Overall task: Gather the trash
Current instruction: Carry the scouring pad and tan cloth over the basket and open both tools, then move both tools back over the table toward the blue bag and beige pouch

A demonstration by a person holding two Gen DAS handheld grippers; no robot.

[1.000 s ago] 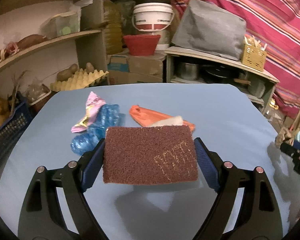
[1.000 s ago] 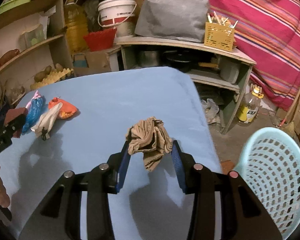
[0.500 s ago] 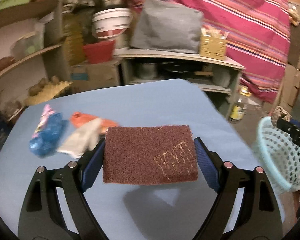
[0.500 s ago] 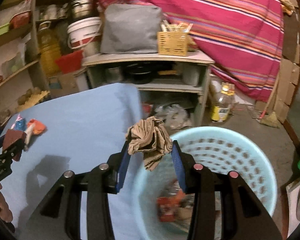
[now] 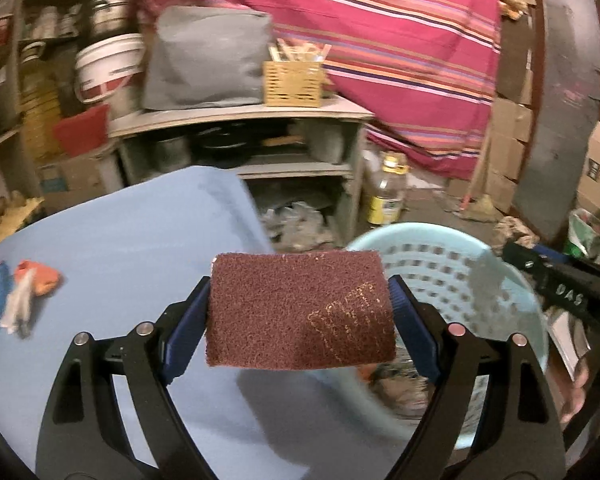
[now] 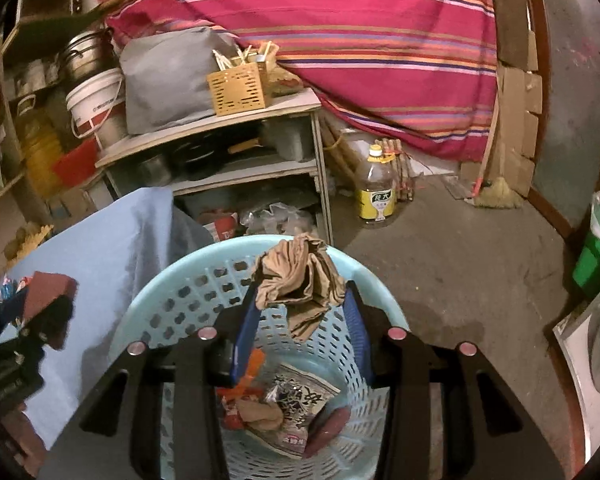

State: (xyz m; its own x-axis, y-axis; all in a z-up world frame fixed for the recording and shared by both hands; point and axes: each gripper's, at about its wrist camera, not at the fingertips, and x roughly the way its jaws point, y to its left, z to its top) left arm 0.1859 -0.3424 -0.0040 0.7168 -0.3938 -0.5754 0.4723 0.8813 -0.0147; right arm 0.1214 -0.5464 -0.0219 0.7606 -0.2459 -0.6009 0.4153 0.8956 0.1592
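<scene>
My left gripper [image 5: 299, 312] is shut on a maroon scouring pad [image 5: 296, 312], held above the right edge of the blue table [image 5: 132, 240]. The pale blue perforated basket [image 5: 452, 264] stands just right of it. My right gripper [image 6: 300, 308] is shut on a crumpled tan rag [image 6: 300, 276] and hangs over the basket [image 6: 188, 292], which holds wrappers and other trash [image 6: 284, 404]. Blue, white and orange scraps [image 5: 16, 296] lie on the table's left. The left gripper with the pad [image 6: 44, 300] shows at the right wrist view's left edge.
A low shelf unit [image 6: 236, 132] with a grey bag, a yellow crate and pots stands behind the table. A plastic bottle [image 6: 376, 188] stands on the concrete floor. A striped red cloth [image 6: 340, 40] hangs behind. A green bin [image 6: 596, 256] is at the far right.
Both grippers swung right, away from the table. The right gripper now hangs over the basket with the rag. The left gripper with the pad reached the table's right edge beside the basket.
</scene>
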